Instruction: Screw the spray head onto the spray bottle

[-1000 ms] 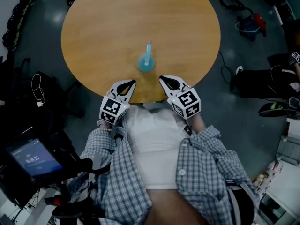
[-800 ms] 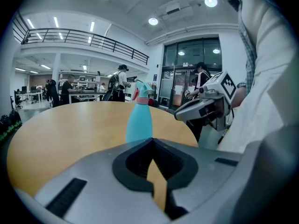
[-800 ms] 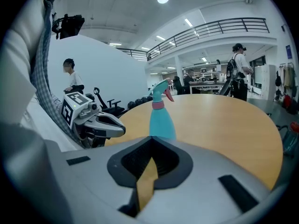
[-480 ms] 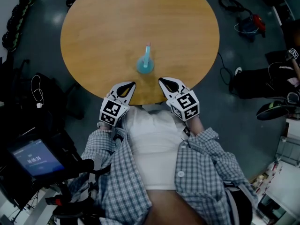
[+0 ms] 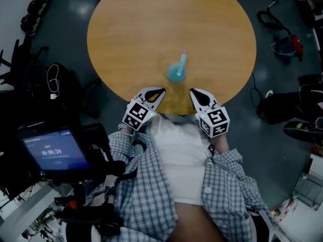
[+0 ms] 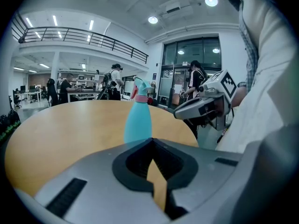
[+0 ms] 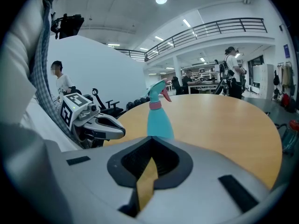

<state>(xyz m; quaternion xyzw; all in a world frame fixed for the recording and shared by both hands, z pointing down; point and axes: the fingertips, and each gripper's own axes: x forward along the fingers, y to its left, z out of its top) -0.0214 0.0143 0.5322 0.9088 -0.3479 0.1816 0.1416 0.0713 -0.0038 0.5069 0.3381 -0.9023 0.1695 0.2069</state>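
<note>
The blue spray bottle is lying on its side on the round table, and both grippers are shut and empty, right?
No. The spray bottle stands upright on the round table; the left gripper view shows it. The left gripper and right gripper are shut and empty.

A round wooden bench (image 5: 131, 29) carries a teal spray bottle (image 5: 176, 72), standing upright near its edge, spray head (image 5: 184, 54) on top.

Only text I can read: screen (image 5: 53, 153) at lower left of head view, timer showing about 00:00:24. The line above it is too small.
</note>
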